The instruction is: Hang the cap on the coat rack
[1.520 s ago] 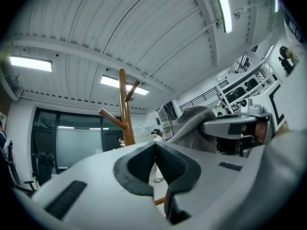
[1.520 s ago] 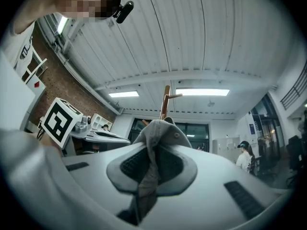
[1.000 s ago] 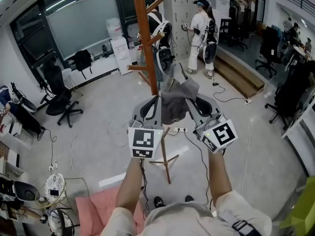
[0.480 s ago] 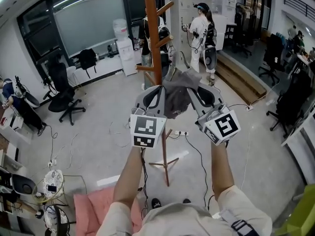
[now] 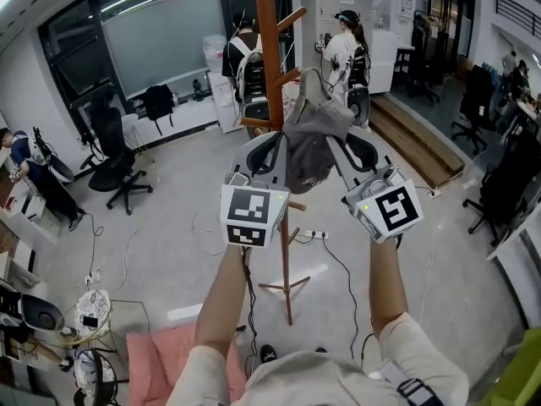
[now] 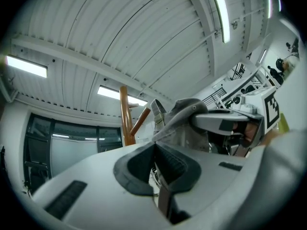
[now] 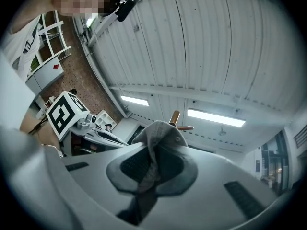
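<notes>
Office room, pale floor (image 5: 169,227), office chair (image 5: 114,155), wooden coat rack (image 5: 269,57) ahead. Grey cap (image 5: 308,146) held up in front of rack post, left gripper (image 5: 279,142) & right gripper (image 5: 338,142) jaws both clamped on it. Vs earlier: cap + grippers higher.

I'm holding the grey cap (image 5: 308,146) raised and crumpled, pinched at both sides, its crown sagging close in front of the brown wooden coat rack (image 5: 272,66), which is standing upright, pegs angling upward.
</notes>
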The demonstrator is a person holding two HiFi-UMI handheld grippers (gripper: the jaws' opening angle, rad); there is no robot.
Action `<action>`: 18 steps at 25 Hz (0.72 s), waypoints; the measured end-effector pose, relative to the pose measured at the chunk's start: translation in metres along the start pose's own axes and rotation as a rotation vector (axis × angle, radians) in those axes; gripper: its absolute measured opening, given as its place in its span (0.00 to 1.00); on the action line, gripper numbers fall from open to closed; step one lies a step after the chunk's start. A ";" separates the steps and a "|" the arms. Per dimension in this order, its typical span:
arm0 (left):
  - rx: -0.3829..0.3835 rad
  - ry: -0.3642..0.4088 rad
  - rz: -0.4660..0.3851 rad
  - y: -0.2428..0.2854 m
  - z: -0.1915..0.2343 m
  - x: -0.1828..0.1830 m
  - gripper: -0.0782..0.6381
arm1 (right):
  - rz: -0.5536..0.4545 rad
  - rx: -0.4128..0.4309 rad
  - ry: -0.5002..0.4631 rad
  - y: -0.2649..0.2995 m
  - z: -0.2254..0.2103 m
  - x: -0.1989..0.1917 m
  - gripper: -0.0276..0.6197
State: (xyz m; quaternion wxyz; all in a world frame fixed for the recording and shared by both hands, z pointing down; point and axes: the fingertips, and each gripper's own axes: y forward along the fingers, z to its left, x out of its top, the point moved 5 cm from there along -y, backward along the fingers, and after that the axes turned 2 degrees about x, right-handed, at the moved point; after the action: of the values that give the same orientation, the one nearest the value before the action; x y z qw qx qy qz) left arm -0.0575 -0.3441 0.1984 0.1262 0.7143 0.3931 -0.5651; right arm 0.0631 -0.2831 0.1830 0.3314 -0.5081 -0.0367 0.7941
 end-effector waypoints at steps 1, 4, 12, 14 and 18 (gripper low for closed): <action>0.001 -0.001 -0.005 0.002 -0.001 0.002 0.12 | -0.002 -0.002 -0.005 -0.001 -0.002 0.002 0.08; 0.008 0.001 -0.012 0.007 0.000 0.008 0.12 | -0.009 -0.001 -0.017 0.003 -0.010 0.005 0.08; 0.027 -0.002 -0.023 0.006 0.006 0.007 0.12 | -0.008 0.028 -0.030 0.017 -0.012 0.007 0.08; 0.032 -0.004 -0.013 0.008 0.008 0.004 0.12 | 0.002 0.032 -0.027 0.022 -0.014 0.004 0.08; 0.039 -0.010 0.006 0.010 0.009 -0.003 0.12 | 0.016 0.034 -0.006 0.027 -0.015 -0.005 0.08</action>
State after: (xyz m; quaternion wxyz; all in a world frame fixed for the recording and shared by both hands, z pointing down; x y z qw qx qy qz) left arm -0.0572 -0.3581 0.1953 0.1159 0.7150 0.3792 -0.5759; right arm 0.0636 -0.3110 0.1686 0.3333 -0.5004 -0.0202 0.7988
